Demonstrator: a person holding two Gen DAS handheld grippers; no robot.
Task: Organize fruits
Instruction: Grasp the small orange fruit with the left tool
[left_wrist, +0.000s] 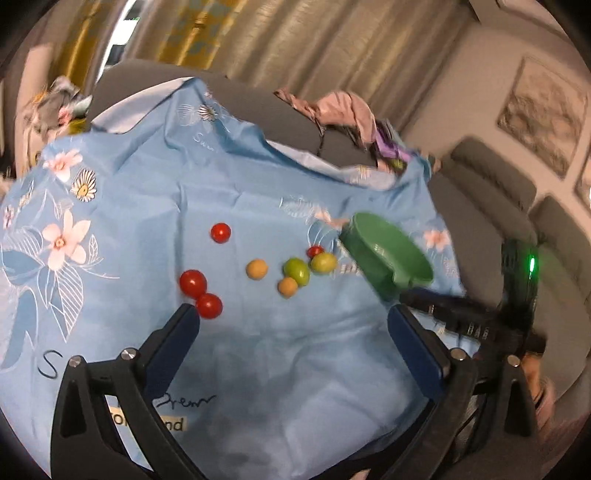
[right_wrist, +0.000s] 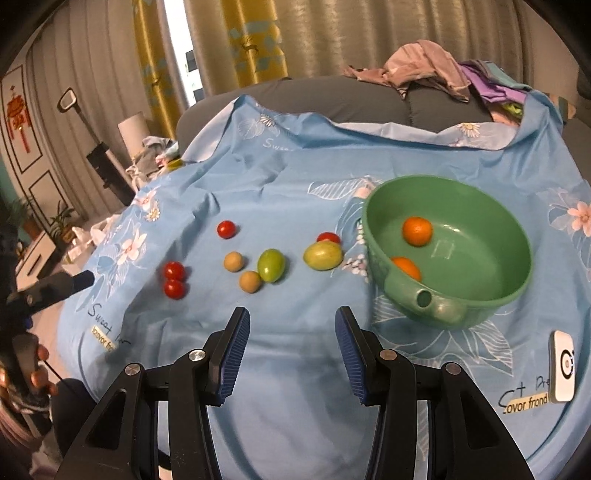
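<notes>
Left hand-held gripper (left_wrist: 291, 315) hovers low over the blue floral cloth (left_wrist: 258, 369), released, its ribbed blue pads (left_wrist: 173, 354) spread wide and nothing between them; the left fingertip sits just beside a pair of touching red cherry tomatoes (left_wrist: 199, 293). From the right wrist view only one dark fingertip of it shows at the far left edge.

Right hand-held gripper (right_wrist: 291, 317) is also released and empty, pads parted above bare cloth, pointing toward the scattered fruit.

Laid on the cloth, left to right: the tomato pair, a lone red tomato (right_wrist: 226, 229), two small matte tan round fruits (right_wrist: 242, 272), a glossy green oval fruit (right_wrist: 271, 265), and a yellow-green one (right_wrist: 323, 254) that half hides another red tomato (right_wrist: 328, 237) behind it. At right stands a smooth green plastic bowl (right_wrist: 480, 295) with a holed handle tab, holding two oranges (right_wrist: 416, 230); the nearer orange is partly cut off by the rim. In the left wrist view the bowl is blurred and its contents cannot be seen.

A white card (right_wrist: 563, 365) lies near the right edge.
</notes>
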